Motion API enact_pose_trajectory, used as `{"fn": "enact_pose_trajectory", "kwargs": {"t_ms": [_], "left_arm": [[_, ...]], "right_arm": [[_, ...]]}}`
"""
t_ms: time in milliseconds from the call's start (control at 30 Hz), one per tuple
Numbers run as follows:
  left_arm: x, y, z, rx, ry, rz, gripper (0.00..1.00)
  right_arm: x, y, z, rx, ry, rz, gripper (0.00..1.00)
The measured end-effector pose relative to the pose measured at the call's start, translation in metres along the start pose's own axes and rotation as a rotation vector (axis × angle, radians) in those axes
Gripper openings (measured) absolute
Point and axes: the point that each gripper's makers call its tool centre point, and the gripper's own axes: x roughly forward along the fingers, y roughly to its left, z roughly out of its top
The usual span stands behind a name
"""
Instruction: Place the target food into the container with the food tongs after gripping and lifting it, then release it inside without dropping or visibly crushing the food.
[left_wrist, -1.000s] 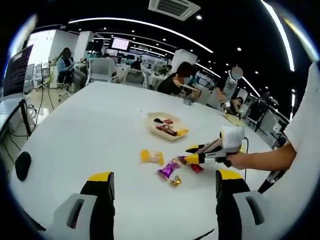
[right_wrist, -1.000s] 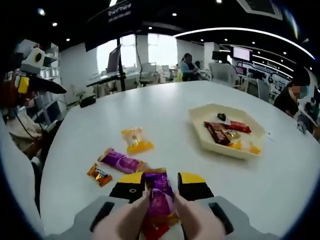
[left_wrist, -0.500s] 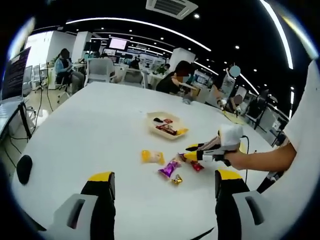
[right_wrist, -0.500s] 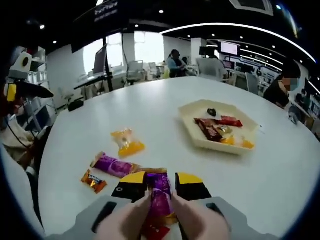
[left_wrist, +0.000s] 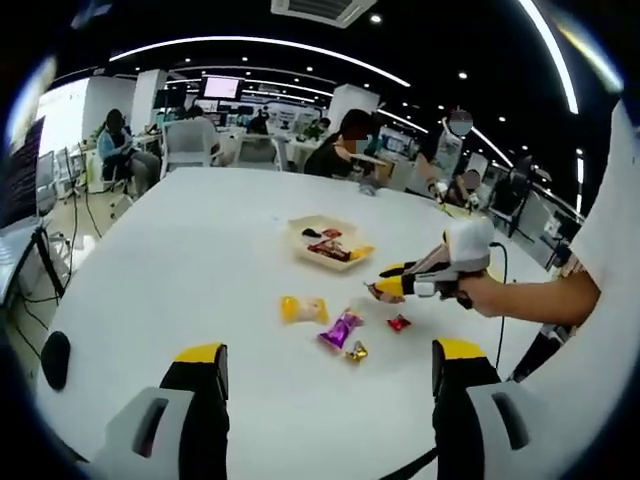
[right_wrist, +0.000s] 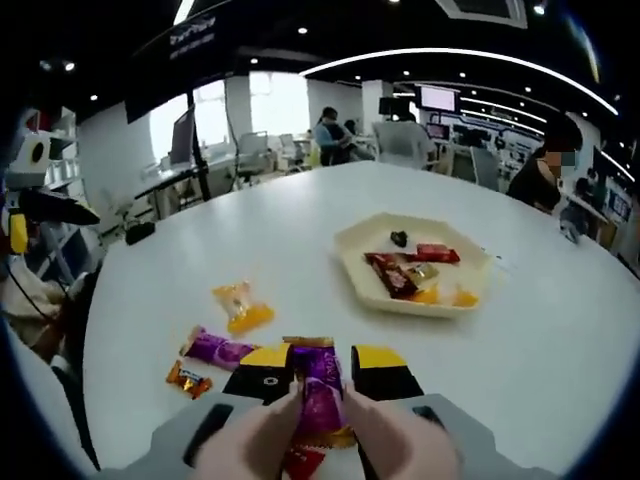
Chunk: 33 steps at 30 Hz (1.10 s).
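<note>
In the left gripper view, the left gripper (left_wrist: 325, 375) stands with jaws wide apart at the bottom over bare white table (left_wrist: 180, 260), while right of centre the right gripper (left_wrist: 392, 285) hangs above the table between the tray (left_wrist: 326, 243) and three loose sweets: a yellow candy (left_wrist: 302, 309), a purple candy (left_wrist: 341, 329) and a red candy (left_wrist: 399, 322). In the right gripper view, the right gripper (right_wrist: 318, 372) is clamped on a purple-wrapped candy (right_wrist: 316, 388) at bottom centre, with open table between it and the tray (right_wrist: 412, 266) at centre right, which already holds several wrapped pieces. The yellow candy (right_wrist: 240, 306), purple candy (right_wrist: 216, 348) and a small orange candy (right_wrist: 187, 379) lie at lower left, clear of that stretch.

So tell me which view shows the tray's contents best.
The right gripper view: the tray sits near and large, its red, brown and yellow wrappers distinct. In the left gripper view the tray is small and distant, its contents blurred together.
</note>
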Motion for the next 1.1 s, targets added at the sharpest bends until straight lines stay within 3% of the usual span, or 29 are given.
{"fn": "enact_pose_trajectory", "kwargs": {"t_ms": [267, 367, 533, 633, 733, 1000, 1100], "left_arm": [[0.01, -0.015, -0.005, 0.013, 0.023, -0.058, 0.83], [0.012, -0.017, 0.001, 0.037, 0.027, -0.07, 0.83], [0.013, -0.015, 0.005, 0.029, 0.015, -0.063, 0.83], [0.017, -0.022, 0.005, 0.019, 0.011, -0.079, 0.83], [0.019, -0.035, 0.005, 0.055, 0.039, -0.112, 0.84], [0.022, -0.04, 0.003, 0.062, 0.03, -0.107, 0.84], [0.023, -0.041, 0.004, 0.059, 0.034, -0.113, 0.84]], "right_arm": [[-0.033, -0.032, 0.031, 0.046, -0.074, -0.098, 0.22], [-0.045, -0.049, 0.03, 0.091, -0.104, -0.112, 0.22], [-0.05, -0.058, 0.032, 0.065, -0.098, -0.136, 0.22], [-0.064, -0.065, 0.046, 0.066, -0.126, -0.162, 0.22], [-0.078, -0.07, 0.074, 0.077, -0.184, -0.188, 0.22], [-0.076, -0.078, 0.114, -0.001, -0.237, -0.186, 0.22], [-0.071, -0.092, 0.13, 0.0, -0.254, -0.205, 0.22]]}}
